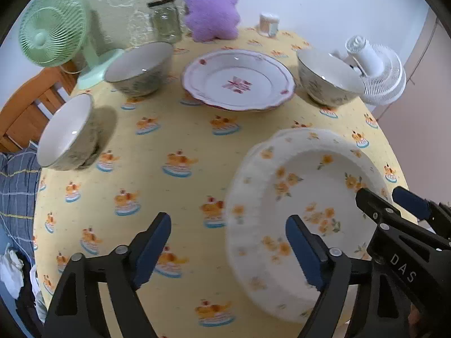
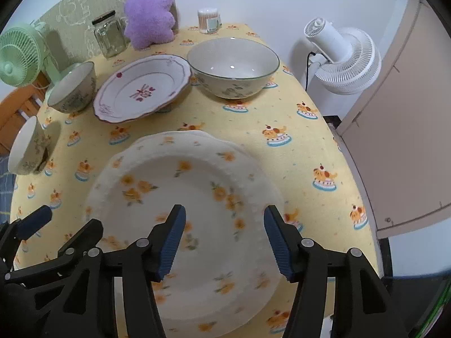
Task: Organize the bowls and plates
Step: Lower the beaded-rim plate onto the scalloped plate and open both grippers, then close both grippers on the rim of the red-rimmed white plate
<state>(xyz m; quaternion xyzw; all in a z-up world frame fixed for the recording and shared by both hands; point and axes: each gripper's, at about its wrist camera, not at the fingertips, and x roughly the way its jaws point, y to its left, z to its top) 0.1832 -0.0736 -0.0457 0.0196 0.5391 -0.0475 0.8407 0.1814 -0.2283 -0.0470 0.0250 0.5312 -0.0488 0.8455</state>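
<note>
A white plate with yellow flowers (image 1: 310, 174) (image 2: 183, 191) lies on the yellow tablecloth at the near side. My left gripper (image 1: 228, 222) is open above its left rim, one finger over the plate and one over the cloth. My right gripper (image 2: 224, 211) is open over the plate's right part, its pads off the plate. Each gripper also shows in the other's view: the right gripper (image 1: 380, 194) and the left gripper (image 2: 70, 222). Farther back sits a pink-patterned plate (image 1: 238, 80) (image 2: 143, 87), with three floral bowls around it: two on the left (image 1: 141, 67) (image 1: 67, 135) and one on the right (image 1: 327, 76) (image 2: 232, 67).
Along the back stand a green fan (image 1: 50, 28), a glass jar (image 1: 165, 19), a purple plush toy (image 1: 211, 11) and a cotton swab tub (image 1: 269, 24). A white fan (image 2: 344, 59) stands off the table's right edge beside a beige door (image 2: 400, 140). A wooden chair (image 1: 25, 112) is on the left.
</note>
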